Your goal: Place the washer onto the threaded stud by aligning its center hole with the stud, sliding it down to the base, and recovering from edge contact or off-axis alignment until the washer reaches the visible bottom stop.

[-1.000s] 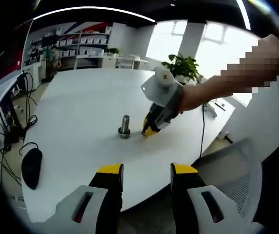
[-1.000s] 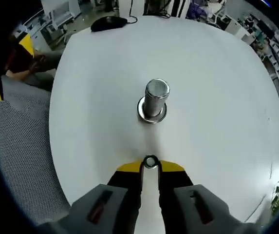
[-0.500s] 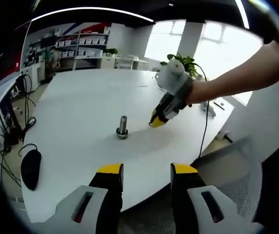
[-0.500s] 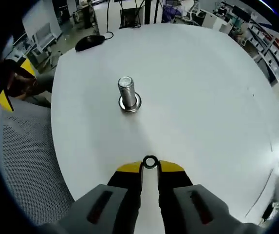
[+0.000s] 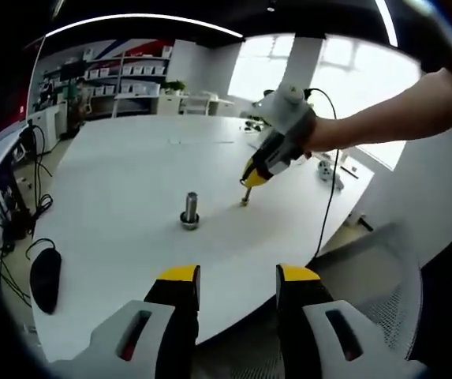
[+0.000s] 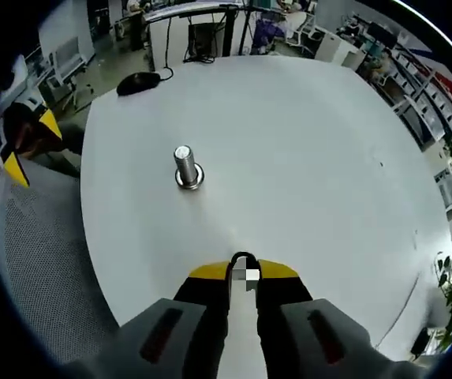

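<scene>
Since a second ago, the right hand-held gripper [image 6: 244, 270] has lifted away from the stud [image 6: 184, 165]: in the right gripper view the stud has gone from large and central, just above the jaws, to small and upper left of centre. Its jaws are pinched narrow on the washer [image 6: 243, 260], which shows as a dark ring at the jaw tips, partly masked by a mosaic patch. In the left gripper view this gripper [image 5: 255, 175] hangs above the white table [image 5: 123, 170], right of centre, well apart from the stud [image 5: 189, 210], which stands upright on its wide base.

The left hand-held gripper [image 5: 229, 278] sits at the lower edge of its view, off the near table edge, jaws wide and empty.

Risks from here:
- Off-axis approach: the washer hole is held tilted to the stud axis; its edge would likely catch the stud top.
- Thin grip: a slip at contact could drop the washer onto the table.
- Free-standing stud: a side push may tip it.
</scene>
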`<state>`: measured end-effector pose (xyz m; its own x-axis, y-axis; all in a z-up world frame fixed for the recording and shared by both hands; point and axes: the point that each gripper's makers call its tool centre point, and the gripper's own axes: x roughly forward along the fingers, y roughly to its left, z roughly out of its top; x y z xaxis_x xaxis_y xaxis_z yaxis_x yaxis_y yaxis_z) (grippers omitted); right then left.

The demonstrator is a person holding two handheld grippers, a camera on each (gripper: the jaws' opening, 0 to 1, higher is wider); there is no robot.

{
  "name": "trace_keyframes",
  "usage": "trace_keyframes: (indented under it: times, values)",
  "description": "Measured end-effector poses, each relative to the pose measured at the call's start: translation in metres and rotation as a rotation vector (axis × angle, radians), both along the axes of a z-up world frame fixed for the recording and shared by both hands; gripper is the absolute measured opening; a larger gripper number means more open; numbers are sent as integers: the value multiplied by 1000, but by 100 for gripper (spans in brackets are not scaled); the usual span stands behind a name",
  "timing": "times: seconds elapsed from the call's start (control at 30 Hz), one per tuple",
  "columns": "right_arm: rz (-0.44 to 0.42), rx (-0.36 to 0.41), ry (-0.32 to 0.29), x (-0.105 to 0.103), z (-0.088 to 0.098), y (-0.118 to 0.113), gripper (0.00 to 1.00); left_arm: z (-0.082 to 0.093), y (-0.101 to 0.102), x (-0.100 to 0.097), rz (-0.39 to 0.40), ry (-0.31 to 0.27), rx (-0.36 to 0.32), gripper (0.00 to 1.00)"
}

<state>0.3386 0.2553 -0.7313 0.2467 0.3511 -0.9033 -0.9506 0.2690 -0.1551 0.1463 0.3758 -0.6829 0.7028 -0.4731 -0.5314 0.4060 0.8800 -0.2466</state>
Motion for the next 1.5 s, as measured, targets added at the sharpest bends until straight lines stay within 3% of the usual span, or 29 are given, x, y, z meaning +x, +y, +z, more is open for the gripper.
trace_keyframes:
  times: [0.37,1.03,1.5]
  values:
    - [-48,-23,-5,4,1,-24,13,1,-1,-1,-22,-3,5,37]
    - [-24,-62,18,6,-13,-20,13,-2,2,1,-28,6,4,37]
    - [-6,-108,66,11,-42,-22,14,-5,8,6,-5,18,3,37]
